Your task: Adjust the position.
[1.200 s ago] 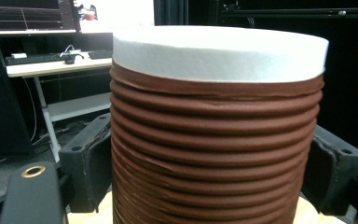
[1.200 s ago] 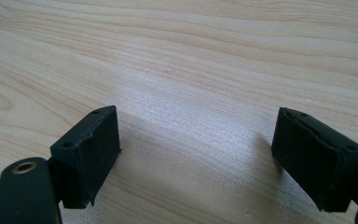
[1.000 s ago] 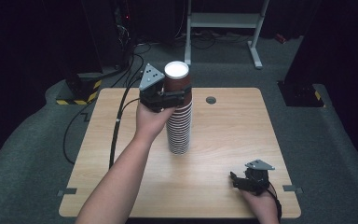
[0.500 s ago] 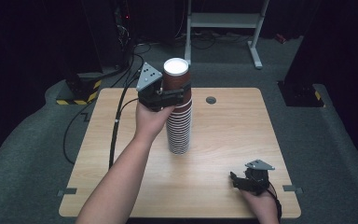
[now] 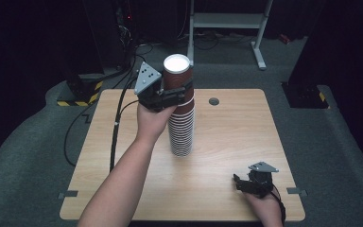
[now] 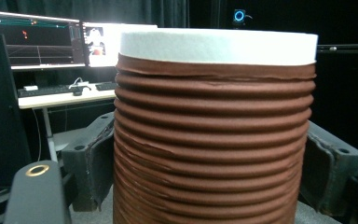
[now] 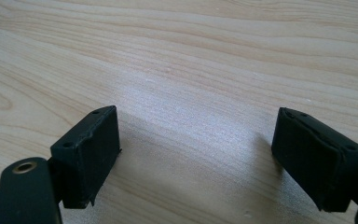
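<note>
Stack of brown paper cups (image 5: 181,113) upright mid-table, slightly left of centre, white rim on top. Left gripper (image 5: 175,92) at top of stack, jaws pinching upper cups from both sides, pads tight against ribbed brown wall (image 6: 214,140). Right gripper (image 5: 240,182) low at near right corner of table (image 5: 246,127), well apart from stack, jaws spread wide, bare wood (image 7: 205,93) between them. Small dark hole (image 5: 213,100) in tabletop, far side, right of stack.
</note>
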Action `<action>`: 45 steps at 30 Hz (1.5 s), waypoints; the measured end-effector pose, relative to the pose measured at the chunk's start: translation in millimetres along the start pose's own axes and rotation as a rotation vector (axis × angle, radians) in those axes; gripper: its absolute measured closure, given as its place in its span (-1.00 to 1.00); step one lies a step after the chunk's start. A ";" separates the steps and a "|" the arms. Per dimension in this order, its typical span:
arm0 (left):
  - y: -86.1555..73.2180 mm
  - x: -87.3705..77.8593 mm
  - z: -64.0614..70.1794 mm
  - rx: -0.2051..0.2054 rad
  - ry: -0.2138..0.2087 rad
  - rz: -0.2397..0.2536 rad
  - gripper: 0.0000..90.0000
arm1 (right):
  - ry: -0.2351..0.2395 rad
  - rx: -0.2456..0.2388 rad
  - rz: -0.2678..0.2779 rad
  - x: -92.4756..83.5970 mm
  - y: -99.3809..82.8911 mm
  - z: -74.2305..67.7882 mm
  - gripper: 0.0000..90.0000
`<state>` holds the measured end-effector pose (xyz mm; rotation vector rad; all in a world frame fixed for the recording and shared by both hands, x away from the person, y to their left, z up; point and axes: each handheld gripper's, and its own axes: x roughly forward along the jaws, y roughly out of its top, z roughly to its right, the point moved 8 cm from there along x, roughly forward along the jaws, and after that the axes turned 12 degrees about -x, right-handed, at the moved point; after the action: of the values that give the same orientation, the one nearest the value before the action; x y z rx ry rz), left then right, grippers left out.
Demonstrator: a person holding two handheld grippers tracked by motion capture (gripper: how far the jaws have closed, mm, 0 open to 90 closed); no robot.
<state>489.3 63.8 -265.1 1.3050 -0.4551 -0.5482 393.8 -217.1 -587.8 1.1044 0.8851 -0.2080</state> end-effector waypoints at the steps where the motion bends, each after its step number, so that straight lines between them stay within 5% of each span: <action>1: 0.8 -0.1 0.0 0.003 0.001 0.001 -0.58 | 0.000 0.000 0.000 0.0 0.0 0.0 -0.67; 45: 53.9 -2.4 13.6 0.028 -0.003 0.099 -0.58 | -0.001 -0.001 0.001 -0.2 -0.1 0.0 -0.67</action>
<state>485.8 63.9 -209.6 1.3015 -0.5292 -0.4622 393.6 -217.2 -587.8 1.1035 0.8840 -0.2069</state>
